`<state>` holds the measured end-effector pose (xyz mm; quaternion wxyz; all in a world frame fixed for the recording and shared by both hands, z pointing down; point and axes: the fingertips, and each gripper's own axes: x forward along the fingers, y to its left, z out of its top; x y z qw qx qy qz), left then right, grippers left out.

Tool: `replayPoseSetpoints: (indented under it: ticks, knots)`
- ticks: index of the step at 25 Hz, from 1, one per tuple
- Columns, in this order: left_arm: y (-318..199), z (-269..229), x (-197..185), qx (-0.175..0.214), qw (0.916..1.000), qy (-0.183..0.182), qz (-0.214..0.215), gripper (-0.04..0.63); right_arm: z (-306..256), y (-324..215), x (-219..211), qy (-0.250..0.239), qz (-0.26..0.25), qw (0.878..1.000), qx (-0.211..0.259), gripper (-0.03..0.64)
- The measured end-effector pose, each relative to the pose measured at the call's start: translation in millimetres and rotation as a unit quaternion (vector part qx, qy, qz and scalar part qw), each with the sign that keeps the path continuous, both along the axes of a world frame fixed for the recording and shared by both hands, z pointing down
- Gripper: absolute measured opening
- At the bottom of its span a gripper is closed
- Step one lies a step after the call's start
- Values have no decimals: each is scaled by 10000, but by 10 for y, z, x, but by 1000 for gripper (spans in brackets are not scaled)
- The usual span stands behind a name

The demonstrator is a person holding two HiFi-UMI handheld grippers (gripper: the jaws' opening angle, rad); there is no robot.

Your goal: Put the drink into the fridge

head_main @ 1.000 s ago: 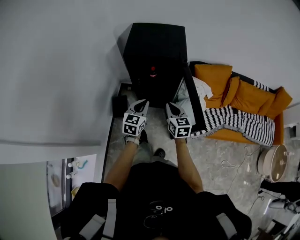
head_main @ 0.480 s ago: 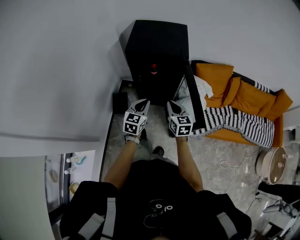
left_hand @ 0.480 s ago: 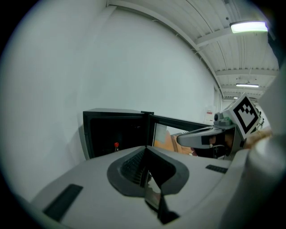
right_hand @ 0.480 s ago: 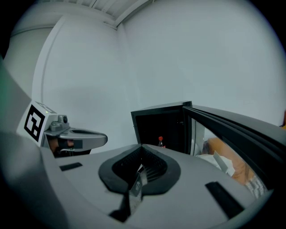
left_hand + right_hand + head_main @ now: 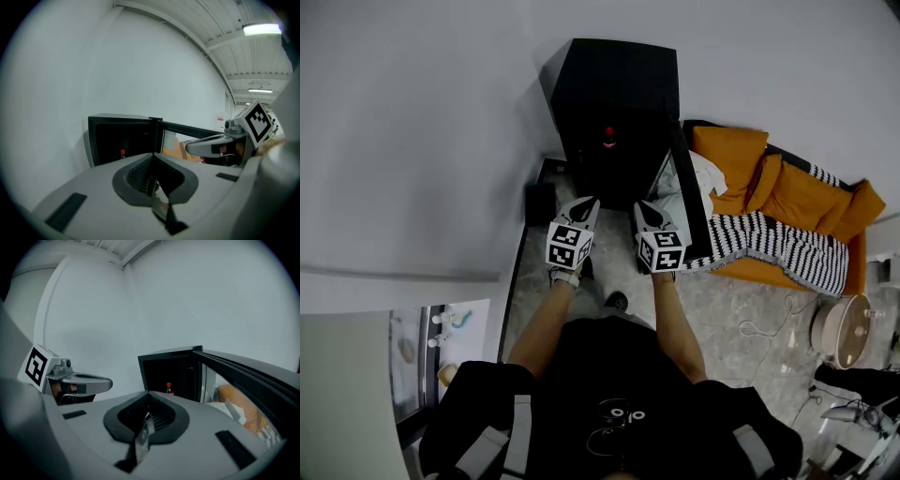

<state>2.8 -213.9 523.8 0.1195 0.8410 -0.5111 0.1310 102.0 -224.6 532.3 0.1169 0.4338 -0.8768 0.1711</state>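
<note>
A small black fridge (image 5: 614, 89) stands against the white wall, its door (image 5: 689, 202) swung open to the right. Inside it a drink bottle with a red cap (image 5: 607, 143) stands upright; it also shows as the bottle (image 5: 123, 153) in the left gripper view and the bottle (image 5: 168, 388) in the right gripper view. My left gripper (image 5: 584, 208) and right gripper (image 5: 647, 212) hover side by side in front of the open fridge, apart from it. The left gripper (image 5: 153, 161) is shut with nothing held. The right gripper (image 5: 149, 399) is also shut and empty.
An orange sofa (image 5: 797, 192) with a striped blanket (image 5: 778, 244) sits right of the fridge door. A round white appliance (image 5: 842, 323) and cables lie on the floor at right. A small black box (image 5: 539, 202) stands left of the fridge.
</note>
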Motion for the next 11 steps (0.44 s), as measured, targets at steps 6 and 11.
replayPoseSetpoints:
  ticks: [6,11]
  knots:
    - [-27,22,-18,-33,10000,29,1,8,10,-34,-5,12,17,10000,-15,5]
    - [-62,18,-53,-31,10000,45,-12,8,25,-59,-36,11,21,10000,-32,5]
